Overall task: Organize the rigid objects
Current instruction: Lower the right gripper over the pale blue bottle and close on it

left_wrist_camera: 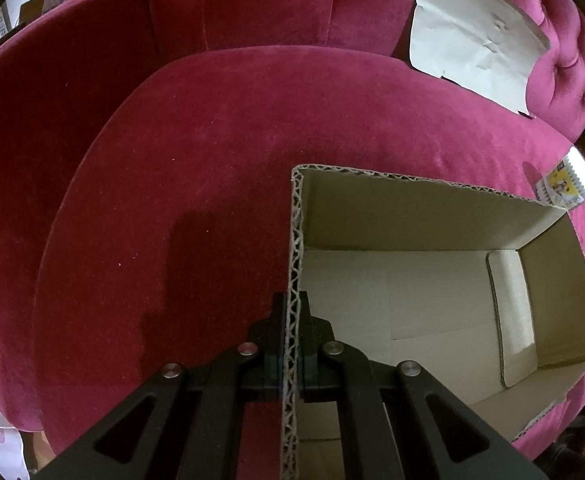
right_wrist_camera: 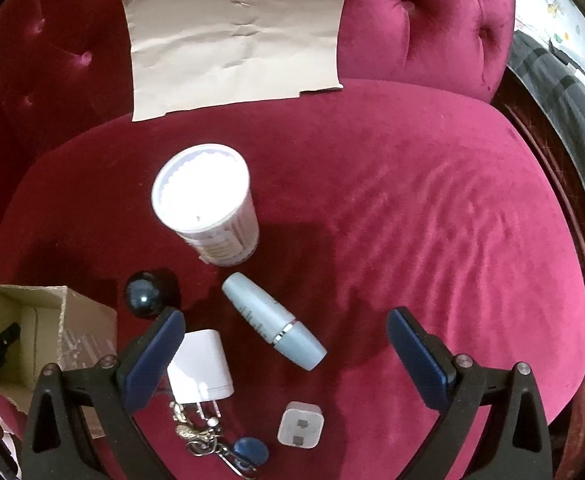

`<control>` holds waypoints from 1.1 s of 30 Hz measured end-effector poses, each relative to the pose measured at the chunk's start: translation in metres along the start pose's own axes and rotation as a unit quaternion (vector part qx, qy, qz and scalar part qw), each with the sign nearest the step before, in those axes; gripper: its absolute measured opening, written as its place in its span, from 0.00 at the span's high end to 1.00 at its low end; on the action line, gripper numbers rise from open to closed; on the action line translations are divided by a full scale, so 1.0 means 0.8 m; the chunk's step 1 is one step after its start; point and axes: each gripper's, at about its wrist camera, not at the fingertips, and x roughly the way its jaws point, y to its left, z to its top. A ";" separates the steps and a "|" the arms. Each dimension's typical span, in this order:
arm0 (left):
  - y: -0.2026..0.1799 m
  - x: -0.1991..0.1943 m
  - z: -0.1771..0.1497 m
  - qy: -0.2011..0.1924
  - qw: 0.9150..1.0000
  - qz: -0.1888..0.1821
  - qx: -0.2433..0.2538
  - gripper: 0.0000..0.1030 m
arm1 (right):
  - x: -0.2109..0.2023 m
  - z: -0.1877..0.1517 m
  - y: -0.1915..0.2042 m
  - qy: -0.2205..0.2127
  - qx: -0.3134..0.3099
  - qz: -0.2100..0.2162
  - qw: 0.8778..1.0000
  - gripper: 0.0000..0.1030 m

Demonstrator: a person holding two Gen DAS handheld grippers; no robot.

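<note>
My left gripper is shut on the left wall of an open cardboard box resting on the red velvet seat; the box holds nothing I can see. My right gripper hangs open above the seat. Between its fingers lie a pale blue bottle, a white charger plug by the left finger, a small white USB cube and a bunch of keys with a blue fob. Further off stand a white lidded cup and a dark ball. The box shows at the far left.
A sheet of brown paper leans on the tufted sofa back. The cup peeks past the box's far corner in the left wrist view. The seat cushion stretches bare to the right; a patterned floor lies beyond the sofa edge.
</note>
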 end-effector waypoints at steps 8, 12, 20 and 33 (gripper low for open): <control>-0.003 0.003 0.003 0.002 1.000 0.005 0.004 0.97 | 0.016 0.004 0.002 0.004 -0.014 0.018 1.000 0.00; -0.005 0.004 0.004 0.003 1.000 0.008 0.009 0.97 | 0.032 0.003 0.004 0.020 -0.028 0.020 0.999 0.01; -0.002 0.005 0.003 0.002 1.000 0.006 0.008 0.97 | 0.060 0.001 0.002 0.042 -0.041 0.020 0.998 0.16; -0.003 0.005 0.004 0.004 1.000 0.006 0.005 0.97 | 0.083 -0.001 0.020 0.055 -0.046 0.045 0.996 0.74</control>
